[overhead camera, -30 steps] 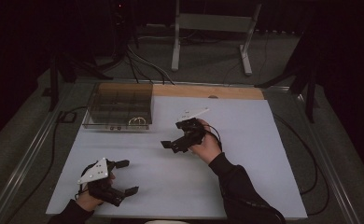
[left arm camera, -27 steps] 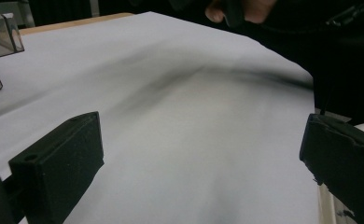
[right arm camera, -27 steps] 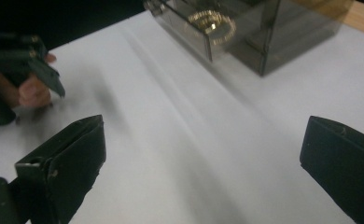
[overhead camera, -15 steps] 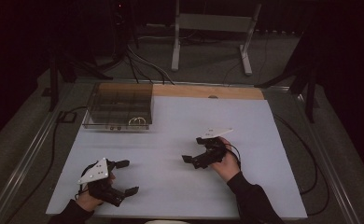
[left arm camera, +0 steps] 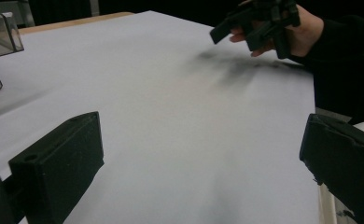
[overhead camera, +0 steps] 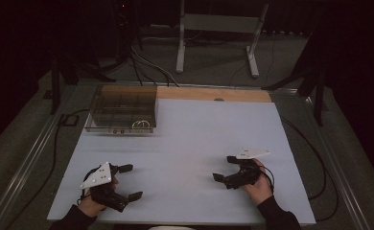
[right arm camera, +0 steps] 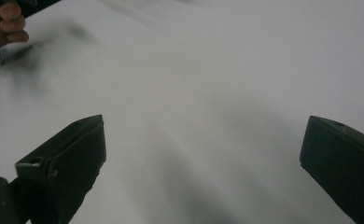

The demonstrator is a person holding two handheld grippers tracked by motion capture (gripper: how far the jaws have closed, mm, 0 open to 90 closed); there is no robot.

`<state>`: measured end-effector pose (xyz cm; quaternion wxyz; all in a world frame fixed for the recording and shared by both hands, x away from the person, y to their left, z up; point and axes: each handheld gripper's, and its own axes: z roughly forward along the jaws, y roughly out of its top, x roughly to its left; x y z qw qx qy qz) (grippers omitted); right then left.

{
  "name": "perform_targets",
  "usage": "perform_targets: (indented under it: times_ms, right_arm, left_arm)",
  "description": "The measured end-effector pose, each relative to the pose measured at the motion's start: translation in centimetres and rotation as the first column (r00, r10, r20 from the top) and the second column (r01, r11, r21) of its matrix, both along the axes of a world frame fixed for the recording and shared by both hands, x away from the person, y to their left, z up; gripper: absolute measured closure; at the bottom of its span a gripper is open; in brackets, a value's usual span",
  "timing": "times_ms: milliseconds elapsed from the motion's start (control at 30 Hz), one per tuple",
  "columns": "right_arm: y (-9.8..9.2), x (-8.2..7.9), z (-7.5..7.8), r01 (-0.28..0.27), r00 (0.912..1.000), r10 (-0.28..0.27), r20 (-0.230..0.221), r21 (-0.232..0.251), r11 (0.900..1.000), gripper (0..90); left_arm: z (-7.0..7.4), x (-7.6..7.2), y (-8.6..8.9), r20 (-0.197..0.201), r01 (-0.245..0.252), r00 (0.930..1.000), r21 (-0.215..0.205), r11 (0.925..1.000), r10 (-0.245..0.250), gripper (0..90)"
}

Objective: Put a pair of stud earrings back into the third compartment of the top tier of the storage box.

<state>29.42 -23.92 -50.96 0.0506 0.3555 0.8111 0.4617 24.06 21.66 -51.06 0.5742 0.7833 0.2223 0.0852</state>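
Note:
My left gripper (overhead camera: 129,182) rests low over the near-left part of the white table sheet (overhead camera: 194,134), its jaws wide apart and empty. My right gripper (overhead camera: 226,168) is held at the near right, jaws also spread with nothing between them. In the left gripper view the right gripper (left arm camera: 245,23) and its hand (left arm camera: 306,32) show at the top right. A clear plastic box (overhead camera: 122,109) with a small light ring-shaped item (overhead camera: 140,124) inside stands at the far left of the sheet.
A bare wooden strip (overhead camera: 214,94) runs along the table's far edge. A metal stand (overhead camera: 216,28) and cables (overhead camera: 146,62) lie on the floor beyond. A cable (overhead camera: 314,163) trails off the right side.
The right gripper has drawn back from near the box toward the near-right of the sheet. The left gripper has stayed in place.

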Motion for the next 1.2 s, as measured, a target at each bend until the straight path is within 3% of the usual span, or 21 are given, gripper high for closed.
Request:
perform_targets:
  times_ms: [167,333,600,867,1200]
  right_arm:
    - [-1.4,-1.6,-0.6,0.032,0.9995,-0.032,-0.005,-0.053,0.998,0.2]
    - [-2.8,-2.9,-0.9,0.054,0.9983,-0.055,-0.018,-0.04,0.998,0.2]
    - [-5.0,-4.4,-1.0,0.116,0.9933,-0.116,0.003,-0.04,0.992,0.2]
    - [-5.1,-4.5,-1.2,0.11,0.9934,-0.108,0.039,-0.058,0.992,0.2]
    - [-4.6,-4.3,-1.4,0.098,0.9944,-0.094,0.05,-0.087,0.991,0.2]
  left_arm:
    - [0.0,0.0,-0.1,0.0,0.0,1.0,0.003,1.0,0.0,0.5]
    - [0.0,0.0,-0.1,-0.001,-0.001,1.0,0.003,1.0,0.001,0.6]
    - [-0.1,0.0,-0.1,-0.001,-0.001,1.0,0.006,1.0,0.001,0.5]
    - [-0.1,0.0,-0.1,-0.002,0.0,1.0,0.008,1.0,0.0,0.5]
    - [-0.1,0.0,-0.1,-0.002,0.002,1.0,0.008,1.0,-0.002,0.5]
